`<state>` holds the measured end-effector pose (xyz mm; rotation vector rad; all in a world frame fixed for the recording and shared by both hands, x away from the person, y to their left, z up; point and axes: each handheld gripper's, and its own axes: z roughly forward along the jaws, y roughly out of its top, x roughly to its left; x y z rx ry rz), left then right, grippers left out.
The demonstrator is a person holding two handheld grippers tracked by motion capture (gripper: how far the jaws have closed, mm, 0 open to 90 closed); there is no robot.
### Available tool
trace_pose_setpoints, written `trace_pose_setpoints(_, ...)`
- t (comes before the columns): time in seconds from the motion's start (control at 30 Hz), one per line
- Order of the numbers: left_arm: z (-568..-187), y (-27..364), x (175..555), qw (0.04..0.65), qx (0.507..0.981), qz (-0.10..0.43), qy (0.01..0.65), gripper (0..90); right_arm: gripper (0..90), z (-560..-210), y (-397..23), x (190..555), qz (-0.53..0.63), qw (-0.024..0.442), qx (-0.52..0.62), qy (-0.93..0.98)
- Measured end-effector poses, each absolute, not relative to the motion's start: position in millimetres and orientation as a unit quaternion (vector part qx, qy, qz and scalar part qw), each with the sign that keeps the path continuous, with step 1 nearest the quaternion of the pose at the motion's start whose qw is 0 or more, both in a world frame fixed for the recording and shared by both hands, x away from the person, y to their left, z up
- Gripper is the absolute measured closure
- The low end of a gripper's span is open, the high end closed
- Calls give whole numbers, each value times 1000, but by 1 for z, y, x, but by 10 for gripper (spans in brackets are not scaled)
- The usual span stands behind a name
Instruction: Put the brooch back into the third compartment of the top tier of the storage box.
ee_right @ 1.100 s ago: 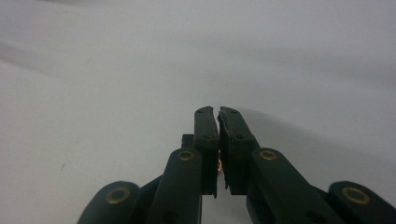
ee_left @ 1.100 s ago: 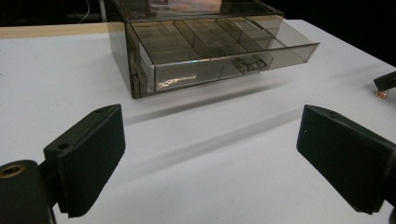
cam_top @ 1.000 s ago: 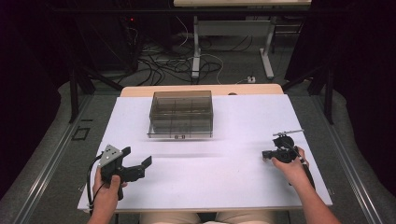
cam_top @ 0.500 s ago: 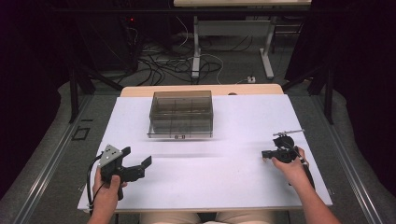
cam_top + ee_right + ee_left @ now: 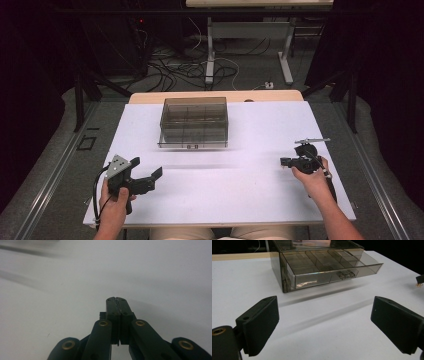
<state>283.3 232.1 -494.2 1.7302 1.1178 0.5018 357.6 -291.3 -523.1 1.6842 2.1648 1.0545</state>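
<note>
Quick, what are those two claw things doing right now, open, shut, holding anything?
Left gripper: open wide, holding nothing, aimed at the smoky plastic drawer box.
Right gripper: shut, jaws pressed together, nothing between them.

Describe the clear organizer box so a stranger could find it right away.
Start at the white table and look to its far edge, in the middle. There sits the organizer box, smoky transparent plastic, split inside into small compartments, with a latch on its front. Nothing else rests on the table except the two hand-held tools.
</note>
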Motion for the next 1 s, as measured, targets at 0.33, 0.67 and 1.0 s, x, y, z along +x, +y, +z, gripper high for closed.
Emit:
trace_pose_setpoints(0.33,-494,231,283,491,710,205,461,83,900,-508,-284,352,377,113,560,730)
trace_pose_setpoints(0.67,-495,227,282,486,715,206,458,55,900,-495,-274,349,378,111,542,743)
trace_pose_setpoints(1.0,-495,225,283,484,716,209,458,6,900,-480,-264,357,394,110,521,749)
